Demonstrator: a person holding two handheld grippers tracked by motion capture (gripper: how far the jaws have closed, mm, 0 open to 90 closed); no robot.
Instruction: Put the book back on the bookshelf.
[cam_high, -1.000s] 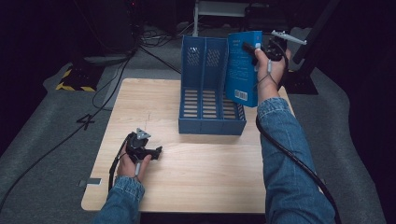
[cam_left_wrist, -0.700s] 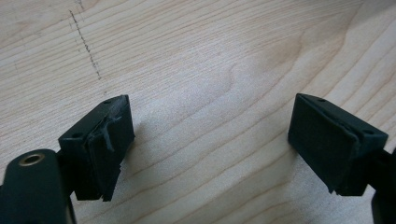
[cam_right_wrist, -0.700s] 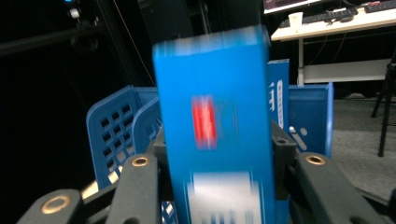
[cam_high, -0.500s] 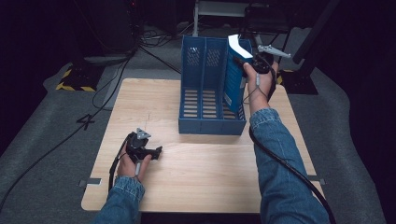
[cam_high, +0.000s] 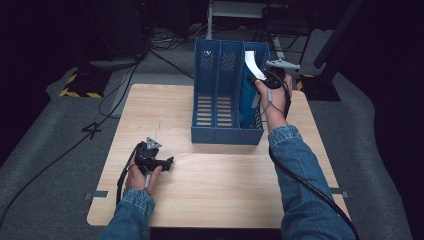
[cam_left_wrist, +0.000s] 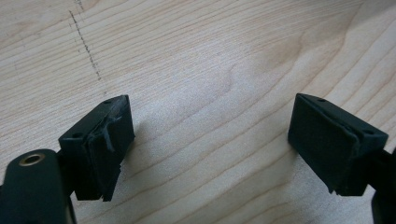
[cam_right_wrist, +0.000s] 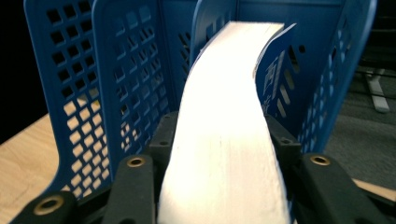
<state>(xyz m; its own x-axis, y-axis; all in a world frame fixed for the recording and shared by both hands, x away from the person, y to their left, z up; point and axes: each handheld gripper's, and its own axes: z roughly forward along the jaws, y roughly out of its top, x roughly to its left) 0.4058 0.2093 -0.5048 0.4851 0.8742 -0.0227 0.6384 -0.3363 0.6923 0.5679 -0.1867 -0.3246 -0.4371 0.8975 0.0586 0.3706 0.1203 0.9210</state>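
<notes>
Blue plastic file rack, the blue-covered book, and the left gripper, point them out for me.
blue plastic file rack (cam_high: 214, 107), high view, slatted floor.
blue-covered book (cam_right_wrist: 229, 135), right gripper view, white page edge.
left gripper (cam_high: 170, 162), high view, jaw tips.

A light wooden desk (cam_high: 210, 200) stands on grey carpet (cam_high: 45, 165); black cables (cam_high: 120, 85) trail over the floor beyond its far left corner; yellow-and-black hazard tape (cam_high: 75, 92) marks a dark base there; a white metal frame (cam_high: 220, 10) stands behind in a dim, nearly black room.
</notes>
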